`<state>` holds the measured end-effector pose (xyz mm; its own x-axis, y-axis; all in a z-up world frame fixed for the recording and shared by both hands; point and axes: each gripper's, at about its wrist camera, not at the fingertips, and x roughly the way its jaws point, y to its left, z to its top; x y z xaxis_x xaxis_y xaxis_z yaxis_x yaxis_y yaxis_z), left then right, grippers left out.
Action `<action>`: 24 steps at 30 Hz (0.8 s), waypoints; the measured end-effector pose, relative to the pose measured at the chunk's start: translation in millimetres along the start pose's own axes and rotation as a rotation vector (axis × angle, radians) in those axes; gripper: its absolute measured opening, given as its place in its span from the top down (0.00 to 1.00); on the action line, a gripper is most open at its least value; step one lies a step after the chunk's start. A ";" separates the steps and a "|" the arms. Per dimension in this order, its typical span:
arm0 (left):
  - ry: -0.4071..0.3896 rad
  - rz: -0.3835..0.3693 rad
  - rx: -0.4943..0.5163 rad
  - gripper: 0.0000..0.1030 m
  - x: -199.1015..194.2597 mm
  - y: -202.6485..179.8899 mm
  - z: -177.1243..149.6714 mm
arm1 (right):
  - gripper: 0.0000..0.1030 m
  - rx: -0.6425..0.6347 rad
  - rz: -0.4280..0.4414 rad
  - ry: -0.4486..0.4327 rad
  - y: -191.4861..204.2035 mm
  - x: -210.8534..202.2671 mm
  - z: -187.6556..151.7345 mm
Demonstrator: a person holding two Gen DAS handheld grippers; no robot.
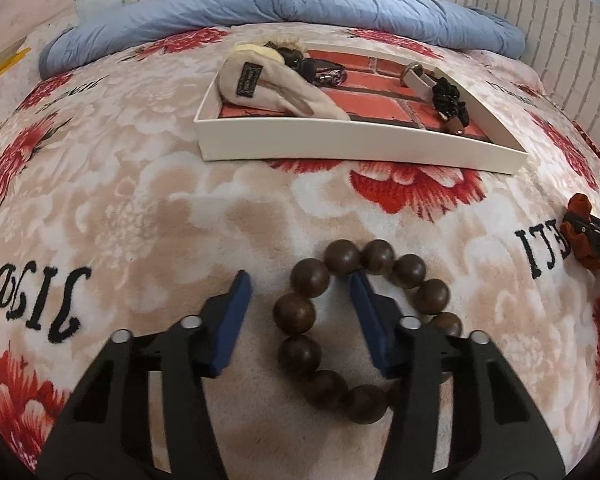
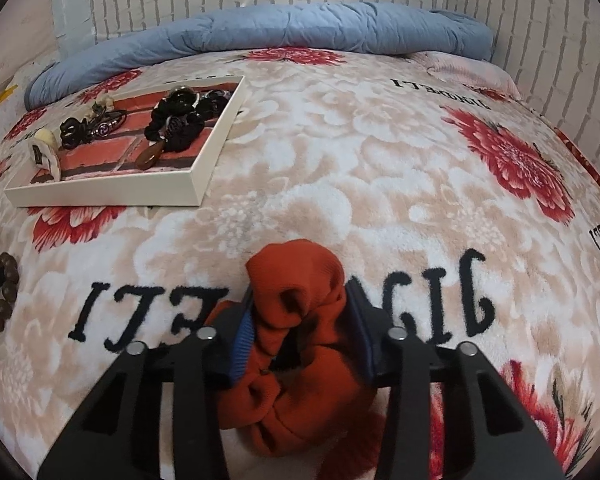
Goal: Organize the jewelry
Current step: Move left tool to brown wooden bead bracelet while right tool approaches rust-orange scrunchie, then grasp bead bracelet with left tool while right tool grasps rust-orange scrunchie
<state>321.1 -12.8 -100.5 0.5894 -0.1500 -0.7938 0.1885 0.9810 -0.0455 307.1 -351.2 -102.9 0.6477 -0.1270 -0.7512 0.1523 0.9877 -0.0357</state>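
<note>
The left gripper [image 1: 300, 300] straddles the bead bracelet [image 1: 364, 320], fingers spread (not yet pinching). The right gripper [image 2: 300, 320] pinches the orange scrunchie [image 2: 296, 320], presumably bound for the tray [image 2: 100, 192] ahead.

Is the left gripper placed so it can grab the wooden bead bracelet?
Probably yes. The left gripper straddles one side of the wooden bead bracelet: one jaw inside the ring, one outside. Nothing blocks the gap, though the pads aren't pressing yet.

Brown bead bracelet [image 1: 356, 320]; rust-orange scrunchie [image 2: 300, 344]; red-flowered beige blanket [image 2: 340, 160].
</note>
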 end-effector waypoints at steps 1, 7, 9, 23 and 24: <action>-0.002 0.004 0.005 0.61 -0.3 -0.7 0.0 | 0.64 -0.002 -0.002 -0.004 0.6 -0.3 -0.2; -0.009 -0.006 0.006 0.73 -2.0 -0.4 0.1 | 0.68 0.009 0.003 -0.018 -0.5 -4.3 -1.4; -0.010 -0.011 0.000 0.74 -2.0 0.6 0.4 | 0.69 0.010 0.002 -0.020 -0.3 -5.1 -1.7; -0.021 -0.008 0.004 0.81 -3.5 2.0 0.3 | 0.75 0.011 0.001 -0.035 -0.1 -8.9 -1.8; -0.024 -0.008 0.005 0.81 -4.5 1.7 -0.3 | 0.75 0.011 -0.001 -0.042 -0.2 -10.7 -1.6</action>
<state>318.6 -10.5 -97.2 0.6067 -0.1614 -0.7784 0.1977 0.9790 -0.0489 299.0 -349.9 -95.9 0.6783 -0.1317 -0.7229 0.1606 0.9866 -0.0290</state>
